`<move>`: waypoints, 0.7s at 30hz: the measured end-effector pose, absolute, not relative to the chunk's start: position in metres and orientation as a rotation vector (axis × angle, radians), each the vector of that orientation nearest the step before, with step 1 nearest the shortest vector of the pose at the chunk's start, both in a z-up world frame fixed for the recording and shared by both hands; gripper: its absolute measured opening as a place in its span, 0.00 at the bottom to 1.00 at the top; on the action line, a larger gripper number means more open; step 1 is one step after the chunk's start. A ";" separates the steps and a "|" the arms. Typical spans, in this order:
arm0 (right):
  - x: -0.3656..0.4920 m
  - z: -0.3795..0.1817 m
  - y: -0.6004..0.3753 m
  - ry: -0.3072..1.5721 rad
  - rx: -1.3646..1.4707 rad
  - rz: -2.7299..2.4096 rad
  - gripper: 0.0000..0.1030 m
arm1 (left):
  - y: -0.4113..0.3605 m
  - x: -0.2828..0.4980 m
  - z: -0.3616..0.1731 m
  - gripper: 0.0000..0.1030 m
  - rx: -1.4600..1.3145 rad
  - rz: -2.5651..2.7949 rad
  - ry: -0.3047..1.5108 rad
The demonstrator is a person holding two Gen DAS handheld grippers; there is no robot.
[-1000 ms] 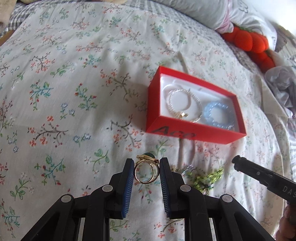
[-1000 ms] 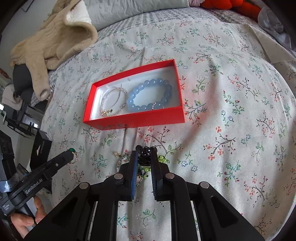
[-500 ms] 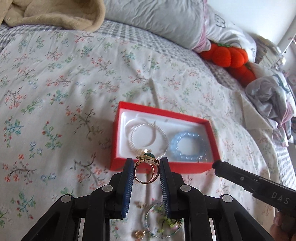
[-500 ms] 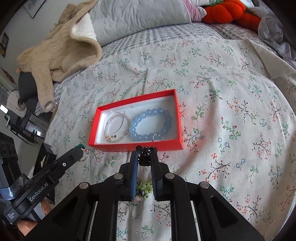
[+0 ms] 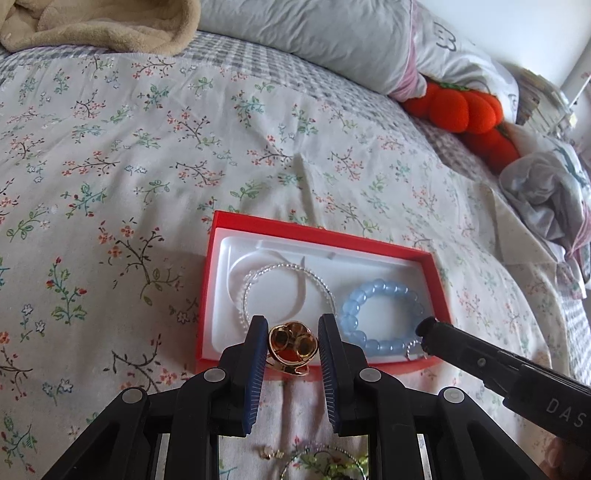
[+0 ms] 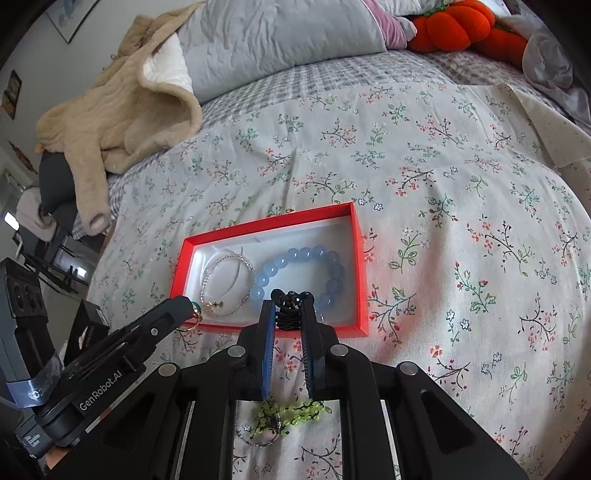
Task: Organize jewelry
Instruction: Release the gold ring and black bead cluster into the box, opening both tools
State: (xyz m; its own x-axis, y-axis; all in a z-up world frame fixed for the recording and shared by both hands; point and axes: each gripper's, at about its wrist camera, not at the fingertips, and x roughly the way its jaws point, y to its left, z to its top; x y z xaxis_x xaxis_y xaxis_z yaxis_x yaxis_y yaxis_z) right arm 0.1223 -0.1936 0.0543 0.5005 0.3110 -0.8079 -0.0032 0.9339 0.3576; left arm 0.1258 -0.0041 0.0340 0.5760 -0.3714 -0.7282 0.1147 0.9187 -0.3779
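Observation:
An open red box with a white liner lies on the floral bedspread. Inside lie a clear beaded bracelet and a blue bead bracelet. My left gripper is shut on a gold ring, held over the box's near left edge. My right gripper is shut on a small dark beaded piece, held over the box's near wall by the blue bracelet.
Loose green beaded jewelry and a small gold piece lie on the bedspread below the grippers. A beige garment, grey pillow, orange pumpkin plush and crumpled cloth sit toward the back.
Both grippers have risen and moved forward from the loose jewelry to the box's near edge. The ring and the dark beaded piece stay gripped. The ring now shows tilted.

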 end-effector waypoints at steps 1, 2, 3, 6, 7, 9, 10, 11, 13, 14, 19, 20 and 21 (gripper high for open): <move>0.124 0.053 -0.194 1.036 0.331 0.194 0.14 | -0.005 0.127 0.033 0.22 -0.301 -0.287 0.918; 0.125 0.051 -0.194 1.038 0.330 0.193 0.14 | -0.007 0.129 0.032 0.22 -0.297 -0.282 0.919; 0.127 0.049 -0.194 1.041 0.329 0.191 0.14 | -0.008 0.131 0.030 0.22 -0.295 -0.281 0.921; 0.132 0.044 -0.196 1.049 0.330 0.185 0.14 | -0.011 0.135 0.027 0.22 -0.295 -0.278 0.924; 0.133 0.043 -0.196 1.051 0.333 0.184 0.14 | -0.012 0.136 0.026 0.22 -0.294 -0.278 0.926; 0.134 0.041 -0.198 1.050 0.340 0.181 0.14 | -0.013 0.137 0.025 0.22 -0.292 -0.279 0.928; 0.135 0.040 -0.199 1.049 0.345 0.179 0.14 | -0.013 0.138 0.024 0.22 -0.293 -0.277 0.927; 0.136 0.040 -0.200 1.047 0.353 0.176 0.14 | -0.013 0.138 0.025 0.22 -0.295 -0.277 0.925; 0.137 0.040 -0.204 1.038 0.381 0.172 0.15 | -0.014 0.138 0.027 0.23 -0.293 -0.280 0.923; 0.138 0.040 -0.206 1.040 0.397 0.173 0.15 | -0.015 0.137 0.028 0.28 -0.286 -0.279 0.922; 0.134 0.047 -0.212 1.032 0.426 0.179 0.23 | -0.016 0.130 0.036 0.42 -0.243 -0.262 0.918; 0.132 0.049 -0.213 1.030 0.423 0.178 0.23 | -0.016 0.129 0.036 0.42 -0.242 -0.262 0.921; 0.130 0.051 -0.212 1.028 0.421 0.179 0.24 | -0.016 0.127 0.037 0.43 -0.239 -0.260 0.925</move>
